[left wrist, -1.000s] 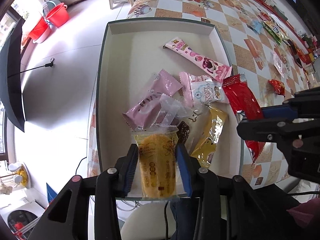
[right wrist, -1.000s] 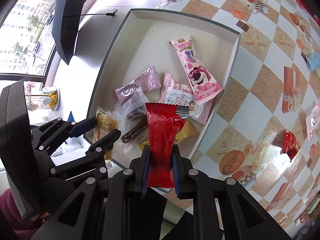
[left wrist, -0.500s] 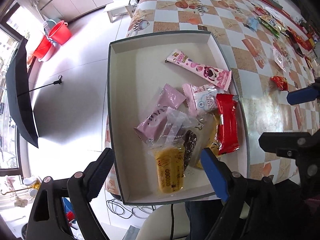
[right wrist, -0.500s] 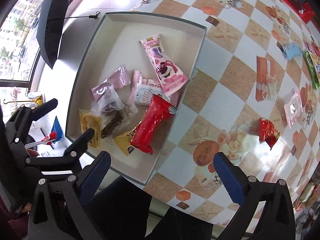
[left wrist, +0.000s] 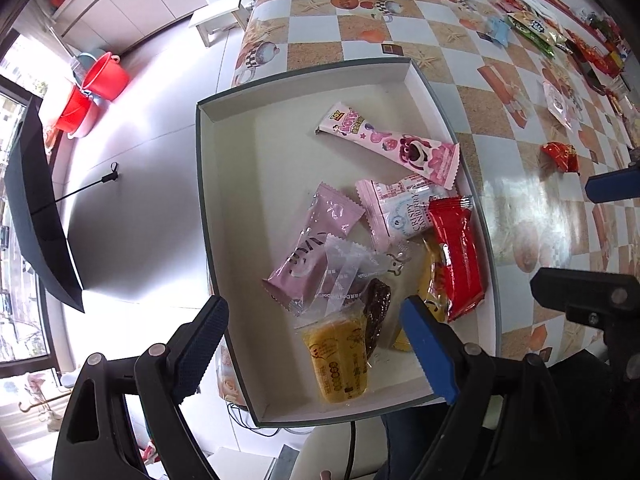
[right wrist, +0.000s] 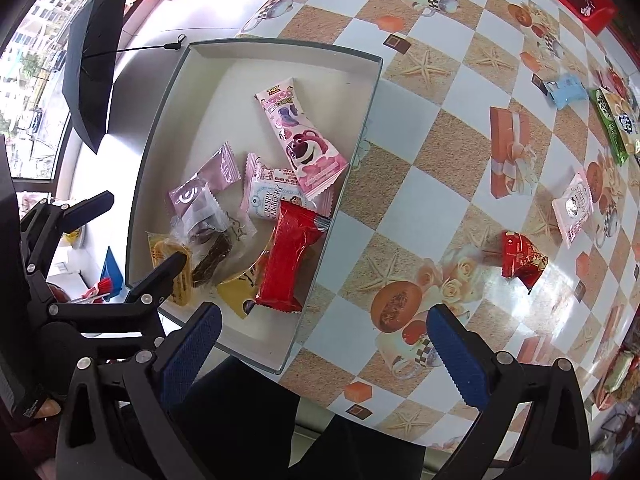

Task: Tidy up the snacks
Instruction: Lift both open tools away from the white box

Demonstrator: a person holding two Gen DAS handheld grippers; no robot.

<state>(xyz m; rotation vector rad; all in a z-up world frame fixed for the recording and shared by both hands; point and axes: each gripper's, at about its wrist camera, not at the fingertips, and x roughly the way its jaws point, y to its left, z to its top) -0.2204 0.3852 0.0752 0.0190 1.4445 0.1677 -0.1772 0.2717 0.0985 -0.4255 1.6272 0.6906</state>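
black umbrella (left wrist: 36, 216) on floor | red buckets (left wrist: 94, 90) | white stool (left wrist: 218, 16)

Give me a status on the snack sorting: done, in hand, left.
Done: several packets lie in the box, including the long red packet and the yellow cake packet. In hand: nothing; the left gripper and right gripper have just opened and are empty. Left: the small red packet, pink packet and others on the table.

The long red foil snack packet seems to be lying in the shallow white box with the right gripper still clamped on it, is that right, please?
Not quite: the long red foil snack packet does lie in the shallow white box, but the right gripper is not clamped on it. Its jaws have just opened wide with nothing between them, as the right wrist view shows.
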